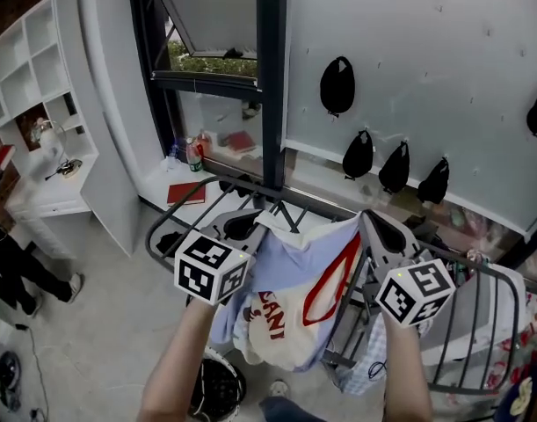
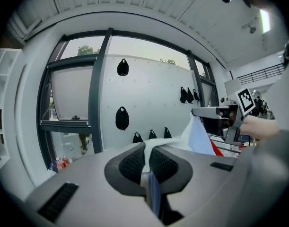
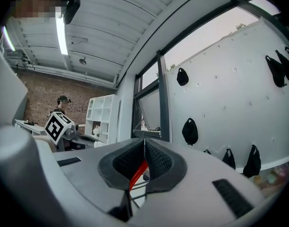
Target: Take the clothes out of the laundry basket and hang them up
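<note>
Forearms (image 1: 176, 359) parallel, stretched forward, left gripper (image 1: 243, 225) and right gripper (image 1: 384, 232) clamping garment (image 1: 294, 271)

Shirt (image 1: 290, 280) stretched across blocks you straight ahead. Drying rack (image 1: 473, 319) bars fence your right side and underneath. Dark window post (image 1: 271, 86) stands just behind the rack. Free room on your left, over bare floor (image 1: 101, 323).

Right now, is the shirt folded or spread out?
Spread: the shirt hangs open between the left gripper and the right gripper, each shut on an upper edge.
</note>
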Tool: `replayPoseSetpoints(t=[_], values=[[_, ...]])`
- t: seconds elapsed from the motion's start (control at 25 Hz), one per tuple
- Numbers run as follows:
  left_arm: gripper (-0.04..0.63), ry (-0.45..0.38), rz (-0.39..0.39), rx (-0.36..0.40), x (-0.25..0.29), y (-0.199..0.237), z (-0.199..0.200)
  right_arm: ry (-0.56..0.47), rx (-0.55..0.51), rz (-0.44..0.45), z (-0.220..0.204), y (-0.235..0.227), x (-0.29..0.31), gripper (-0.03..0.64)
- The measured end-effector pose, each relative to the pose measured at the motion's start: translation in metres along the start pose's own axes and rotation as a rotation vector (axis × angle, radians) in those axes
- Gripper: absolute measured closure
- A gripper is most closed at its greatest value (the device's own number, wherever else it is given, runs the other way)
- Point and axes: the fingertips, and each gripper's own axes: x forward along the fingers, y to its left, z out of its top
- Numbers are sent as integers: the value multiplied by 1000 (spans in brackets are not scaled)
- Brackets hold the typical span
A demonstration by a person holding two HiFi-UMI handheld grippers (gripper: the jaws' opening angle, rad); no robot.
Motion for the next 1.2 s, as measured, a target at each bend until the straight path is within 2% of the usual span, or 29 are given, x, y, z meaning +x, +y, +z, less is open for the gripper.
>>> replayPoseSetpoints(t=[0.24, 0.56, 0.88, 1.04, 1.2], values=[[568, 52, 5, -29, 68, 26, -20, 69, 0, -27, -27, -54, 51, 606], [566, 181, -22, -44, 134, 37, -90, 271, -45, -76, -114, -91, 88, 604], [566, 325, -27, -13, 163, 39, -156, 502, -165, -112, -188, -102, 97, 598], [566, 376, -15, 30, 172, 37, -179, 550, -182, -122, -208, -105, 97, 595], [565, 405, 10, 24, 175, 41, -194, 564, -172, -137, -217, -107, 98, 585]])
